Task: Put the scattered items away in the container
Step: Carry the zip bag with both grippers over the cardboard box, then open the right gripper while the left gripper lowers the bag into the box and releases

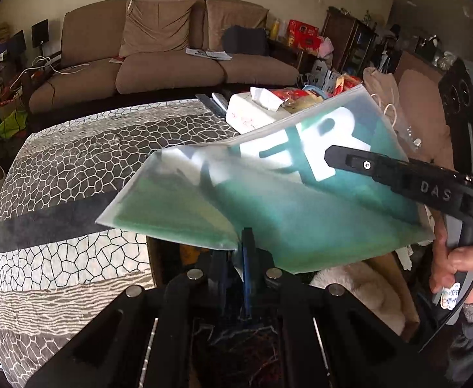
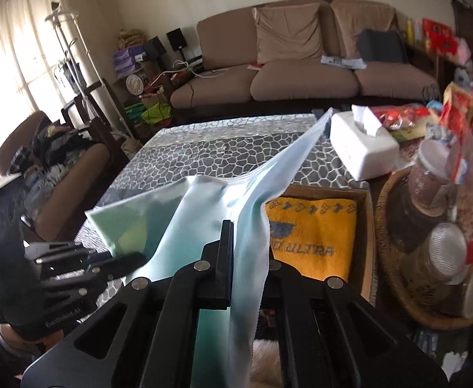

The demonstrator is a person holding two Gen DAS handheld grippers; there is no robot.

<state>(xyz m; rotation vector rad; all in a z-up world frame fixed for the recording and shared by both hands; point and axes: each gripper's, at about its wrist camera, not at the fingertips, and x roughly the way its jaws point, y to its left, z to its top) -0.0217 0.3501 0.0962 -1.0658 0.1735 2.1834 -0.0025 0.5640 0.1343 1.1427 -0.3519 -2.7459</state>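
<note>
A frosted plastic bag point(image 1: 269, 200) with a green item and white letters inside hangs in the air between both grippers. My left gripper point(image 1: 246, 252) is shut on its near lower edge. My right gripper point(image 1: 330, 158) comes in from the right and is shut on the bag's right side. In the right wrist view the bag point(image 2: 204, 220) runs up out of my right gripper point(image 2: 246, 242); the left gripper point(image 2: 133, 260) holds its left edge. A cardboard box point(image 2: 367, 226) below holds a folded yellow towel point(image 2: 314, 236).
The table point(image 1: 74, 168) has a grey and white stone-pattern cloth. A white tissue box point(image 2: 362, 148) and snack packets point(image 2: 401, 116) stand at the far right. A wicker basket point(image 2: 395, 294) of jars sits right of the box. A sofa point(image 1: 171, 64) stands behind.
</note>
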